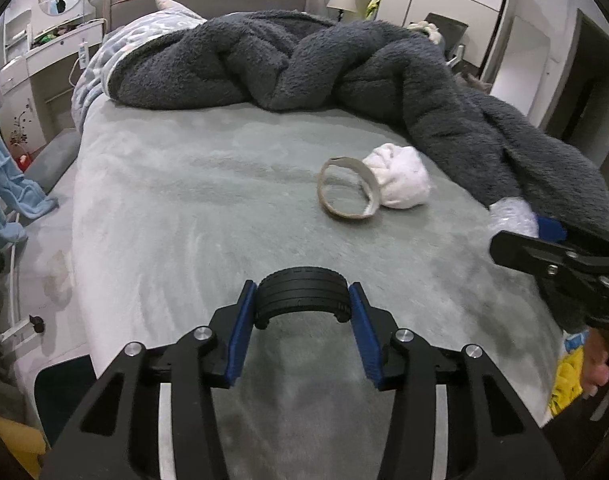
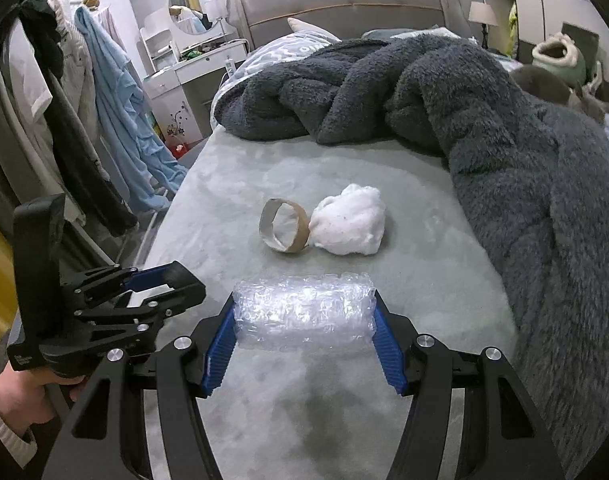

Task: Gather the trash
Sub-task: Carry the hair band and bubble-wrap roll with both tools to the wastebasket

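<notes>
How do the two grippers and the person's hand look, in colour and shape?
Both the left gripper and the right gripper have black, angular linkage arms with cut-out slots and round silver pivot bolts. The jaws carry blue ribbed pads. In the right wrist view, the left gripper has a tall black handle, gripped by a bare hand with a cream knitted cuff under a dark sleeve. No cables show.

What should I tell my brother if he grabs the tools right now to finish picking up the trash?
Left tool: shut on a black curved plastic piece, held over the bed.
Right tool: shut on a roll of bubble wrap, also over the bed.
Still lying on the bed: a cardboard tape ring and a white wad, touching each other, just ahead of the right tool.
Done: two pieces picked up.
Left: drop off both held pieces (no bin in view), then collect the ring and the wad.
</notes>
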The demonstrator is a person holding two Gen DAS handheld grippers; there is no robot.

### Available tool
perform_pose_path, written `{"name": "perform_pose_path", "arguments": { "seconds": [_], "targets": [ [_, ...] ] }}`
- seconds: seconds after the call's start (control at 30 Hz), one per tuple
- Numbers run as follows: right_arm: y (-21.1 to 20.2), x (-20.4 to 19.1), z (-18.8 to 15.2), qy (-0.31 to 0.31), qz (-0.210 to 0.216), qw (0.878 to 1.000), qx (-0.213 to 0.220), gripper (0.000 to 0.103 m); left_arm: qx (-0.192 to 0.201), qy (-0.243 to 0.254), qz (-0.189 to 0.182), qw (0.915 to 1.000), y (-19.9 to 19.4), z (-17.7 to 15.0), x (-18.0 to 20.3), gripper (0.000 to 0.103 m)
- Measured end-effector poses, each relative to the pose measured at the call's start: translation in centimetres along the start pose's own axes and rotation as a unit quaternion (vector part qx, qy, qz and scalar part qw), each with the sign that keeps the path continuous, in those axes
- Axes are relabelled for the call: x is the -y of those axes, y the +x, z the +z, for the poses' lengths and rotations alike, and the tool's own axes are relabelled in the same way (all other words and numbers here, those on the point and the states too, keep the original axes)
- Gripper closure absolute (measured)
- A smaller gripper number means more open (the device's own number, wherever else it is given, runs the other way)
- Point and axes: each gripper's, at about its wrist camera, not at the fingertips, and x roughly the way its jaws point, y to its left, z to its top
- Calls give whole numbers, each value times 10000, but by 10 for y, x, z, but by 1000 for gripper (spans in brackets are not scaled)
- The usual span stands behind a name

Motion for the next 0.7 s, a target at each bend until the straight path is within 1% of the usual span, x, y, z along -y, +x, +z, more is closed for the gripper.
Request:
{"name": "perform_pose_path", "arguments": {
  "seconds": [0.2, 0.43, 0.53, 0.7],
  "targets": [
    [-6, -7, -2, 162, 87, 9998, 5, 40, 112, 192, 10, 9998, -23, -9, 0, 54],
    [-5, -44, 4, -153, 205, 9997, -13, 40, 271, 300, 8, 9992, -48, -17, -13, 54],
    [-2, -58, 6, -258, 264, 9993, -31, 40, 275, 258, 29, 9993, -55, -22, -23, 54],
    [5, -79, 14, -372, 385, 9986, -44, 40, 222, 199, 171, 9994, -62, -29, -43, 54]
  ]
}}
